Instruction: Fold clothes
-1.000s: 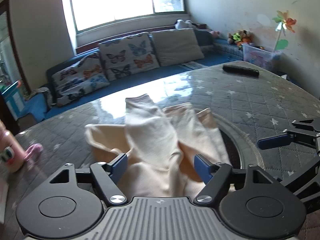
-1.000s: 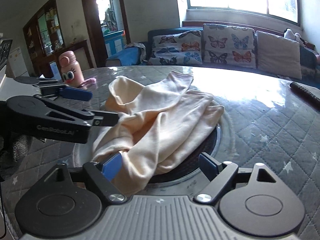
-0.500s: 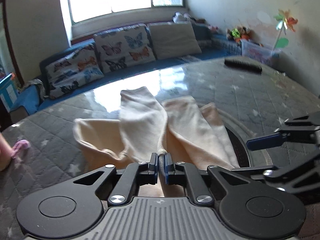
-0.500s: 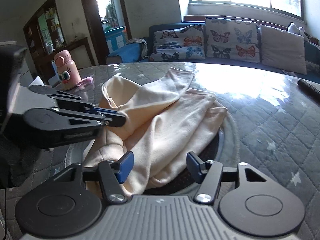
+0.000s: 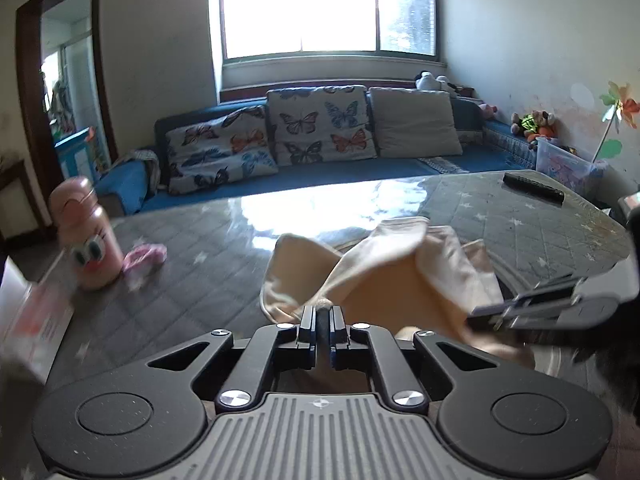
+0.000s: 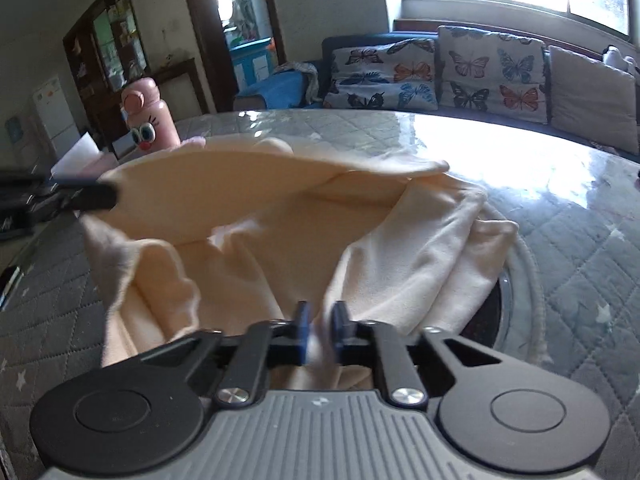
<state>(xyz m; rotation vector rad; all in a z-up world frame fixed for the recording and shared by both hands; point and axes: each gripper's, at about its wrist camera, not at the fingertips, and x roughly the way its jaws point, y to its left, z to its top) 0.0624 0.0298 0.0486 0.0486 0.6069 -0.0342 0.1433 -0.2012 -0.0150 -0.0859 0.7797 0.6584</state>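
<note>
Both tools clamped on the cream garment [image 6: 420, 256], left tool [image 5: 320, 322] & right tool [image 6: 320, 330] at separate edges, prob. to spread it flat over the counter [image 5: 200, 280] before folding.

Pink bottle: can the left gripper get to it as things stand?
Probably not right away. The left gripper is shut on the cream garment, so it would have to let go first. The tabletop toward the pink bottle looks unobstructed.

Soft matt cream cloth garment [image 6: 248, 200], glossy quilted tabletop [image 6: 580, 240]
</note>
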